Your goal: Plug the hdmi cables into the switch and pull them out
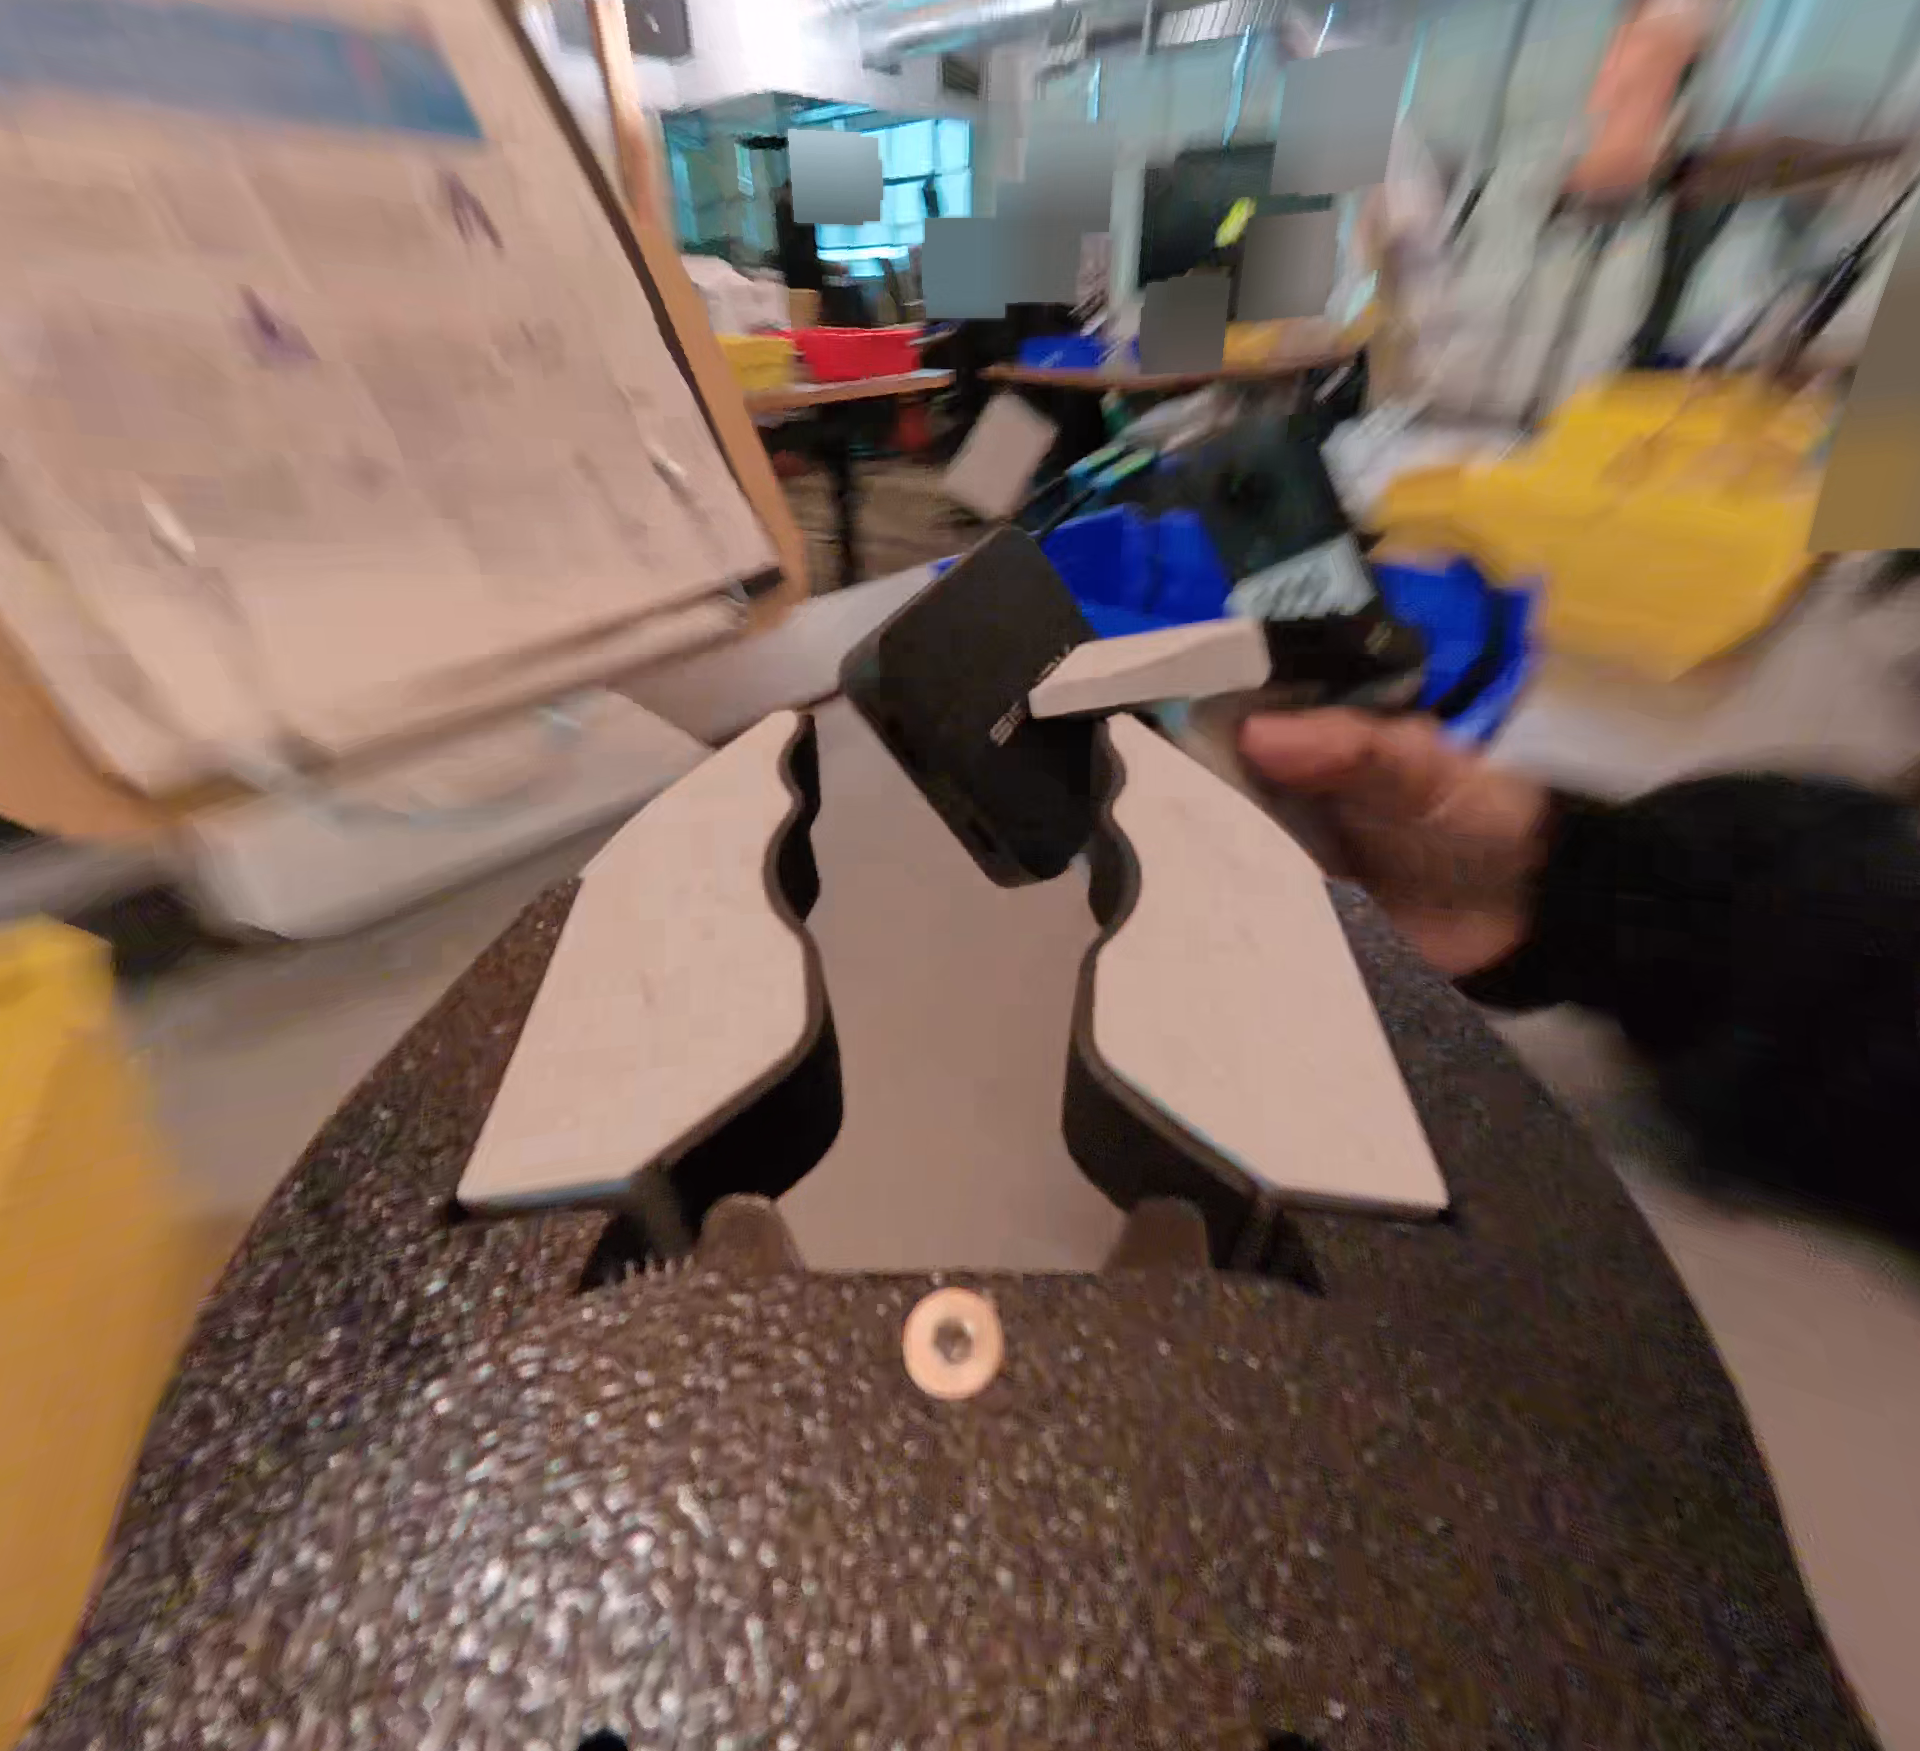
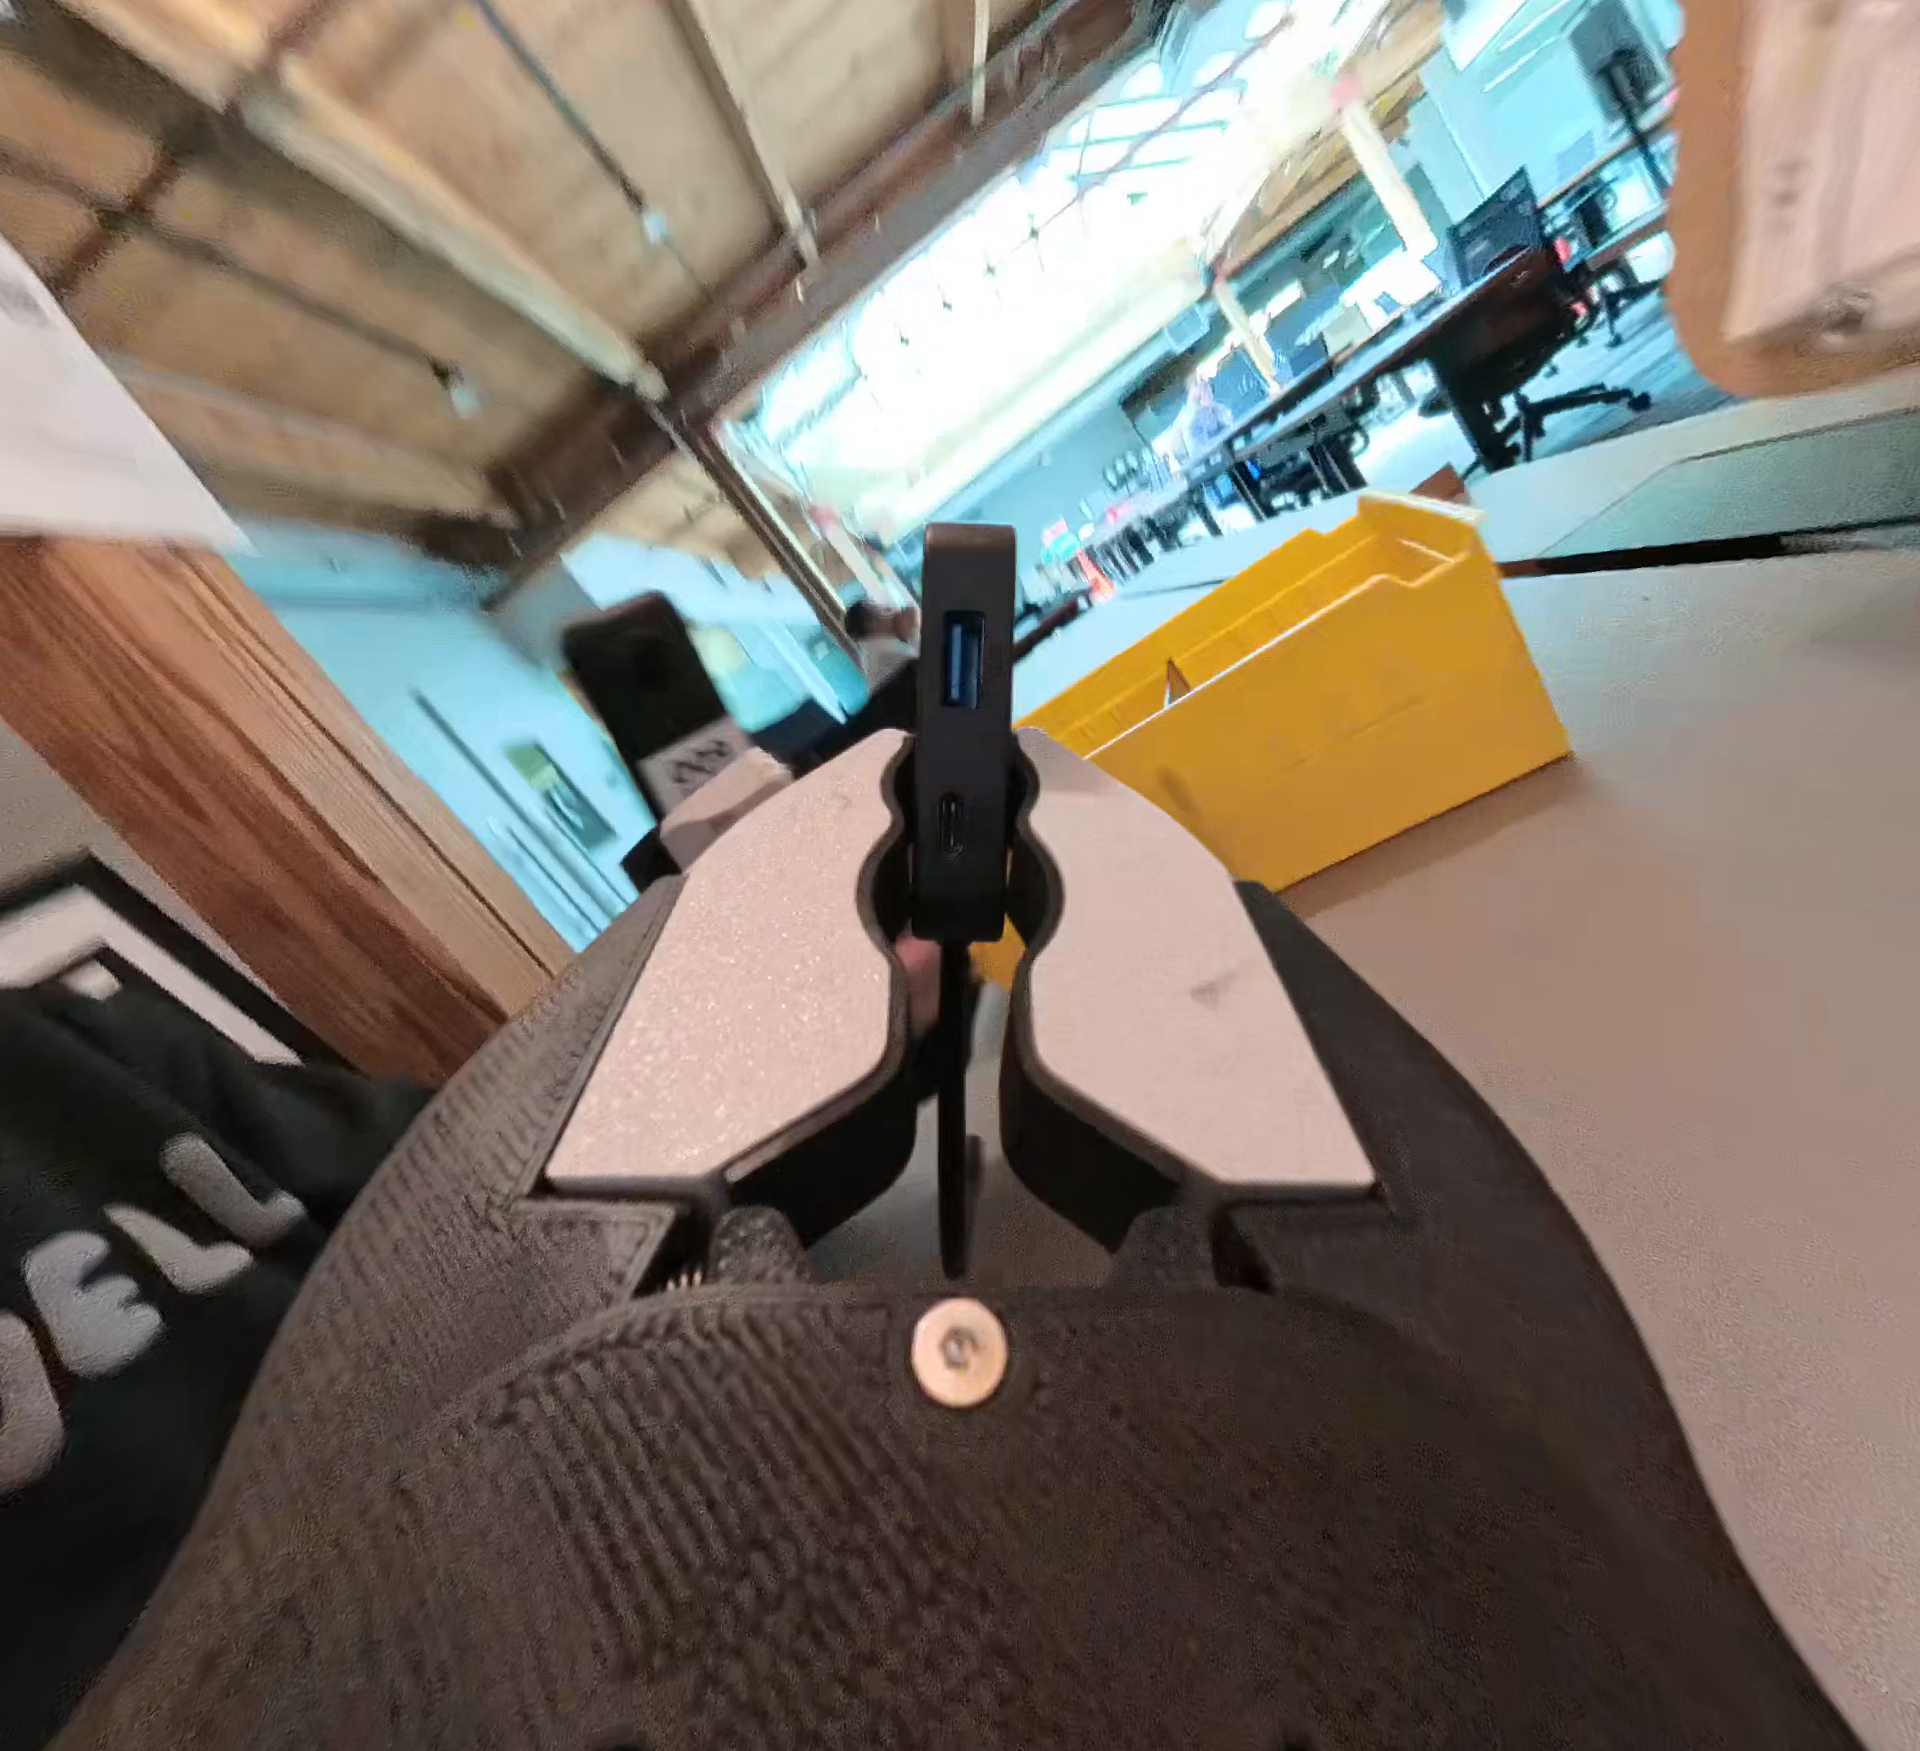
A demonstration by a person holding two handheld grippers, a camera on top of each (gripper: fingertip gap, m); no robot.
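The switch (image 1: 966, 704) is a flat black box, held tilted in the air. In the right wrist view it (image 2: 961, 662) stands edge-on, showing a blue port and a small oval port. My right gripper (image 2: 961, 766) is shut on its lower half. One of its grey fingers (image 1: 1153, 673) crosses the switch in the left wrist view. A thin black cord (image 2: 954, 1130) hangs from the switch's lower end. My left gripper (image 1: 956, 745) is open. The switch's lower corner sits in its gap near the right finger; I cannot tell if they touch. No hdmi plug is in view.
A large cardboard box (image 1: 312, 299) stands close on the left. Yellow bins (image 1: 1621, 506) and blue bins (image 1: 1143, 558) lie behind. A hand in a black sleeve (image 1: 1403, 828) holds the right gripper. A yellow bin (image 2: 1320, 714) sits on the grey table (image 2: 1662, 974). A wooden post (image 2: 208, 766) stands at left.
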